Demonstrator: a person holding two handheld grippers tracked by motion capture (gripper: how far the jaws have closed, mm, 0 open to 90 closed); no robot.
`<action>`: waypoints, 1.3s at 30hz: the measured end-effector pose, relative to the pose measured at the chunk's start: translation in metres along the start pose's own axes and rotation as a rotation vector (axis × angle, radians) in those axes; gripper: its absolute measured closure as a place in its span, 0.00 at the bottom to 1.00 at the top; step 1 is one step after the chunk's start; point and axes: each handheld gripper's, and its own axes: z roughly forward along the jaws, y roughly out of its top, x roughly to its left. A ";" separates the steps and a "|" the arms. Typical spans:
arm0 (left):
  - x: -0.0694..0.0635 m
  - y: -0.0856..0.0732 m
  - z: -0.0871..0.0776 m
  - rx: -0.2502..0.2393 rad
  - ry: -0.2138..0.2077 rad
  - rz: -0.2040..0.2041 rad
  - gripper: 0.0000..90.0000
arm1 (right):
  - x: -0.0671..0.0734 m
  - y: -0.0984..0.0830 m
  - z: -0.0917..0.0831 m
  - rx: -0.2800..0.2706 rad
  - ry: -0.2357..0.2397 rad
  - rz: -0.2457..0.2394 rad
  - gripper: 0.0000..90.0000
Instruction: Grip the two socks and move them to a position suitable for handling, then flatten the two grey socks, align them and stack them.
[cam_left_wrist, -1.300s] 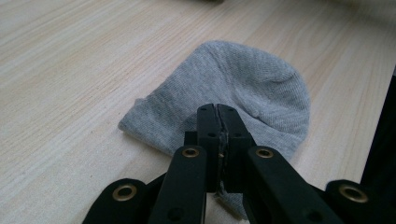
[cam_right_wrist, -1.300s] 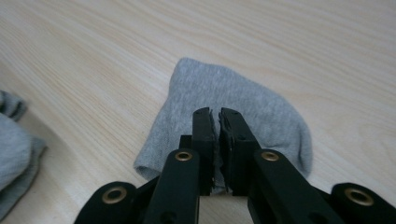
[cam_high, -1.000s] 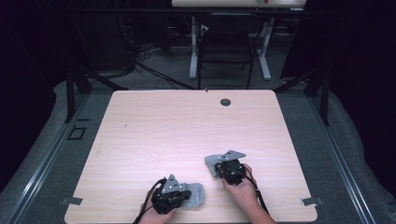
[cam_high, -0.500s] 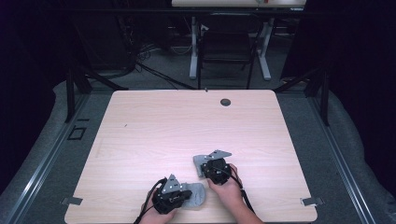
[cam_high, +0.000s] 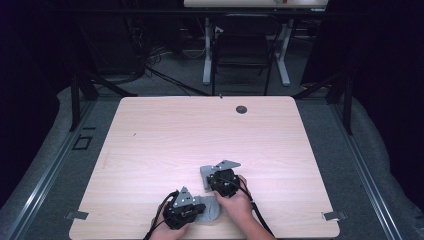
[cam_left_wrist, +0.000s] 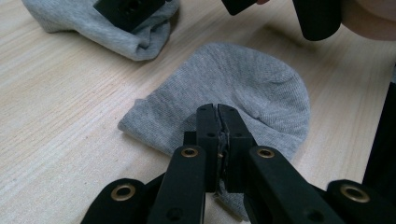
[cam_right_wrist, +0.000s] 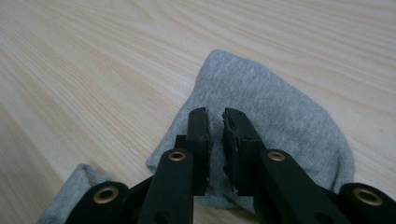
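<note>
Two grey socks lie near the table's front edge. In the left gripper view, my left gripper (cam_left_wrist: 217, 108) is shut on the edge of the nearer sock (cam_left_wrist: 243, 88), with fabric pinched between its jaws. In the high view this left gripper (cam_high: 200, 207) is at the front, and its sock (cam_high: 212, 210) lies flat beside it. My right gripper (cam_right_wrist: 215, 114) has just been opening its jaws. A narrow gap shows between them over the second sock (cam_right_wrist: 280, 107), which lies on the wood. That right gripper (cam_high: 212, 179) and its sock (cam_high: 204, 172) sit just behind the left one.
The light wooden table (cam_high: 200, 130) stretches away bare behind the hands, with a dark round grommet (cam_high: 241, 109) near its far edge. A black chair (cam_high: 242, 55) and table legs stand on the floor beyond. The two grippers are close together.
My right gripper and its grey sock have moved left across the table, ending close behind the left gripper. The left gripper has stayed put.
</note>
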 end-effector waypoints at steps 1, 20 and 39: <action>0.000 0.000 0.000 0.000 0.000 0.000 0.98 | 0.000 0.001 -0.003 -0.007 0.002 -0.003 0.88; 0.000 0.003 -0.002 0.000 -0.009 0.009 0.92 | -0.020 -0.027 -0.104 -0.106 0.007 -0.001 0.79; -0.014 0.020 -0.004 -0.043 -0.005 0.003 0.71 | -0.036 -0.046 -0.102 -0.110 -0.008 0.012 0.73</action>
